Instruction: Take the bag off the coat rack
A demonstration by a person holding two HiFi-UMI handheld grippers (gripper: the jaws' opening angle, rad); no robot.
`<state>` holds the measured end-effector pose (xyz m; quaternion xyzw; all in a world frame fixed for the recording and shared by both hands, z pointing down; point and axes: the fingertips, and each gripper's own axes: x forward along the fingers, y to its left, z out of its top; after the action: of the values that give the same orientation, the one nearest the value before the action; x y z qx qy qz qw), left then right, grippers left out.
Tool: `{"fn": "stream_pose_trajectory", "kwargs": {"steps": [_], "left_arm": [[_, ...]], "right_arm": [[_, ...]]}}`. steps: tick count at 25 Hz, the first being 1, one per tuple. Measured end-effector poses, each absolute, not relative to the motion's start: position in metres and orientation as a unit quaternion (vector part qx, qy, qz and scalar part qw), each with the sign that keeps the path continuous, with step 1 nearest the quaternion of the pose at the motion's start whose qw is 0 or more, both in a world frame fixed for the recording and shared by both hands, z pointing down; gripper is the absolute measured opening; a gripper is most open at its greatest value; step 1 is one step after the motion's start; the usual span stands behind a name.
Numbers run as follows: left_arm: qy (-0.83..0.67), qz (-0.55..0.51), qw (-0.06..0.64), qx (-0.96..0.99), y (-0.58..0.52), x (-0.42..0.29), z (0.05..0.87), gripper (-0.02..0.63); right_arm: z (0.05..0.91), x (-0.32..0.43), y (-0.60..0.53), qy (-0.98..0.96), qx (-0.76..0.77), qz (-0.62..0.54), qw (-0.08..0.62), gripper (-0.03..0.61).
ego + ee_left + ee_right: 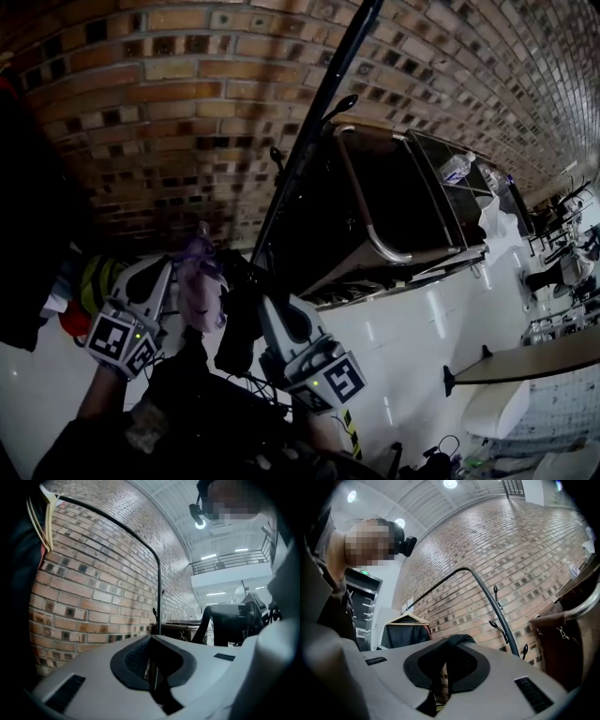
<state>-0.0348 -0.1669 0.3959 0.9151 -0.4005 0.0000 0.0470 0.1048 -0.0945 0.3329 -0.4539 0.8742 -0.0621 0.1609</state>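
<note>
The right claw [265, 305] is clenched on a black strap [458, 641], which arches over its tips and runs down between the jaws. This is probably how the bag [236, 342] is being carried: I take it to be the dark bulk hanging just beside and below this claw, between the two claws. It looks clear of the coat rack [502, 616], which stands ahead and to the right of the right claw. The hooks [497, 626] in view are bare. The left claw [167, 272] points level with its jaws pressed together, and nothing I can name sits between them. It may be steadying the load from the other side, but no view confirms that. A pale purple thing [197, 277] stands just right of its tip. I cannot tell whether it is part of the bag or whether that claw grips it. The bag's body is mostly lost in shadow under the claws, so its shape and its other strap stay unclear. A brown thing with clasps [555, 632] is cut off at the far right of the right claw, and I cannot say what it is.
</note>
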Motion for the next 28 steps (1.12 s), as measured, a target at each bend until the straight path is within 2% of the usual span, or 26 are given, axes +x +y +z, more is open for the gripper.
{"fn": "stream_pose_trajectory", "kwargs": {"steps": [15, 28], "left_arm": [[-0.423, 0.008, 0.036, 0.905, 0.001, -0.038, 0.381, 0.04], [-0.41, -0.001, 0.045, 0.911, 0.074, -0.083, 0.377, 0.04]], "right_arm": [[0.346, 0.131, 0.053, 0.871, -0.463, -0.086, 0.144, 0.018], [0.337, 0.088, 0.128, 0.868, -0.469, -0.079, 0.143, 0.018]]}}
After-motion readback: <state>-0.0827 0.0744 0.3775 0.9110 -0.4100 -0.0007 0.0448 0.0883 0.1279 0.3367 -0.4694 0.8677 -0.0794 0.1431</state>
